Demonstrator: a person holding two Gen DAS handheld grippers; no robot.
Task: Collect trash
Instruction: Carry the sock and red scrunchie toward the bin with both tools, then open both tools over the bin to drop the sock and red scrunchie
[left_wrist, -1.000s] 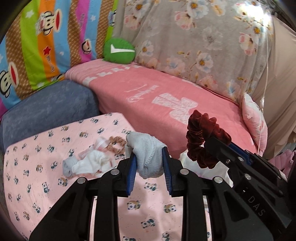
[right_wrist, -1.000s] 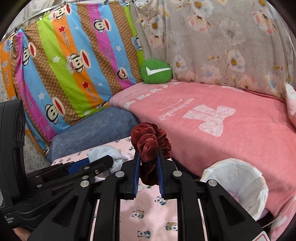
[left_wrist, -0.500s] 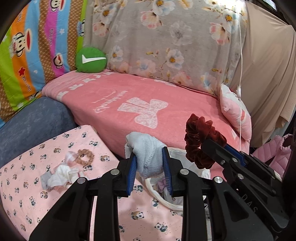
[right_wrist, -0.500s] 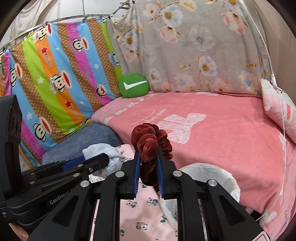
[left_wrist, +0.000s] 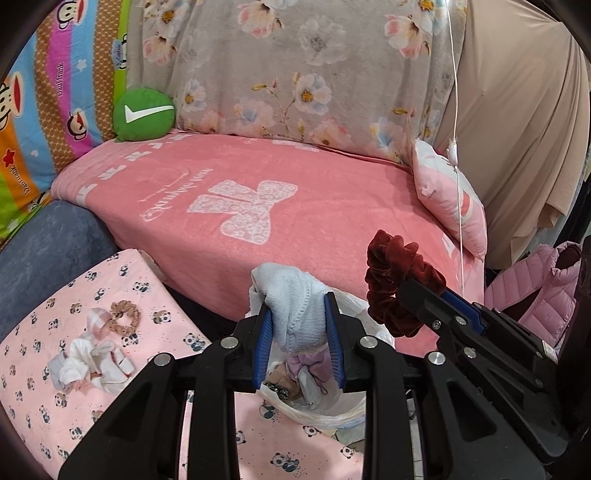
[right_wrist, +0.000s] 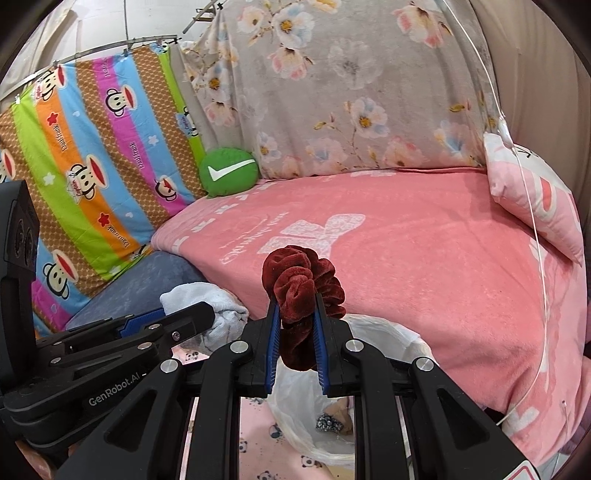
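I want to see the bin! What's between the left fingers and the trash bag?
A pale knit sock, pinched in the left gripper, hangs right over the white trash bag. Only air lies below it. The left wrist view shows this.

Pale knit sock (left_wrist: 295, 306) and maroon scrunchie (right_wrist: 301, 295) above white-lined bin (right_wrist: 380, 332).

My way down into the lined bin (right_wrist: 384, 343) lies open; the pink bed (right_wrist: 424, 266) walls its far side; scraps (right_wrist: 330, 422) lie at its bottom.
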